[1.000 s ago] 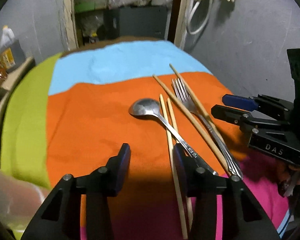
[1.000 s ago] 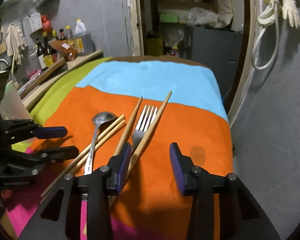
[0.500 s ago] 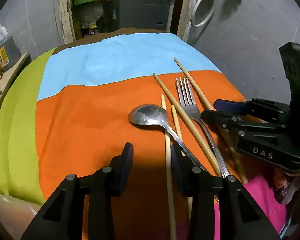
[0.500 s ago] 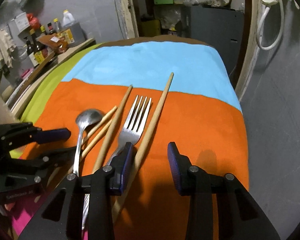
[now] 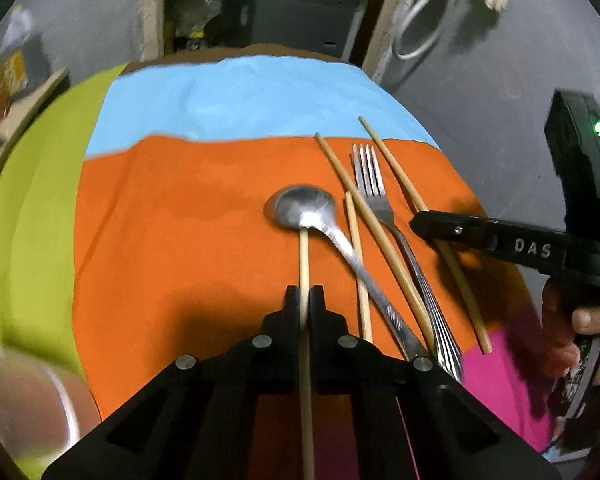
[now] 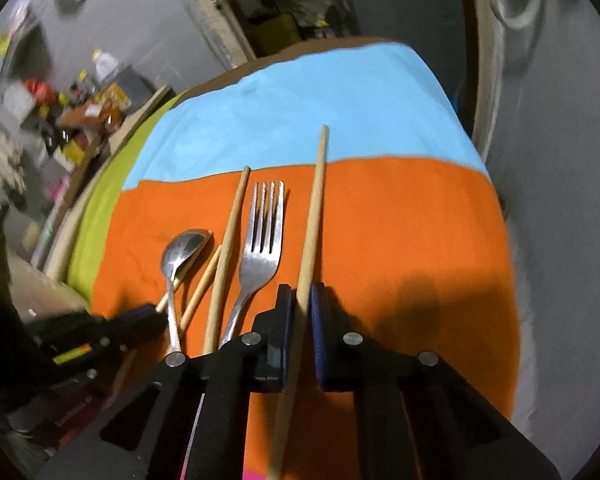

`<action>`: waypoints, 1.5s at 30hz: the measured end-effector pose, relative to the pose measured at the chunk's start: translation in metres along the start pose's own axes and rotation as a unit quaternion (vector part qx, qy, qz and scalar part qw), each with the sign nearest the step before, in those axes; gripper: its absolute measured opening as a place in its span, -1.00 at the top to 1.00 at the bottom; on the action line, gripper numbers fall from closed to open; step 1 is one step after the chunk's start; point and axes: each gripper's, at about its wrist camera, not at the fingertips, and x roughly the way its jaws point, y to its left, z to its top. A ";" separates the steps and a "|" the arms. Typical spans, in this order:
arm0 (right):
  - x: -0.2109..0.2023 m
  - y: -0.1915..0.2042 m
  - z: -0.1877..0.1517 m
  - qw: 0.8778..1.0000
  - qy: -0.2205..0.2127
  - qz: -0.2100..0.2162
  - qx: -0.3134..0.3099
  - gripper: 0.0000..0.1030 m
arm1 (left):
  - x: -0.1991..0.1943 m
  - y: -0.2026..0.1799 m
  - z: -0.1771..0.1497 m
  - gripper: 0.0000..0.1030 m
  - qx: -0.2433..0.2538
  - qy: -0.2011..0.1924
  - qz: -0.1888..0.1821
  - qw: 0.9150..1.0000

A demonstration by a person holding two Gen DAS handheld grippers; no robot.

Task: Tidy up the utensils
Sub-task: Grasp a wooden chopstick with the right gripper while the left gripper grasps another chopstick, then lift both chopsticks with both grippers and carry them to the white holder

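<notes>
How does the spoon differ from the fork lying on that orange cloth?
The spoon ends in a rounded bowl; the fork ends in four straight tines. The spoon's bowl rests on the tip of a chopstick, while the fork lies straight on the cloth between two other chopsticks. The spoon lies further left than the fork. Both are shiny metal and neither is gripped.

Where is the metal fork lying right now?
The metal fork lies on the orange cloth band, between two wooden chopsticks, just left of the right claw.

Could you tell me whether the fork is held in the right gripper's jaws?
No, the right gripper grips a chopstick; the fork lies beside it.
</notes>
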 end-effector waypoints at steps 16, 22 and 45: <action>-0.050 -0.006 -0.066 0.989 -0.032 0.133 0.055 0.90 | -0.067 0.004 -0.074 0.96 -0.080 -0.013 -0.055 0.995; -0.077 0.022 -0.078 0.981 -0.108 0.158 0.008 0.90 | -0.108 -0.001 -0.081 0.96 -0.069 -0.123 -0.033 0.989; -0.113 0.195 -0.049 0.864 -0.434 0.218 -0.130 0.90 | -0.245 0.067 -0.061 0.95 -0.040 -0.480 0.109 0.870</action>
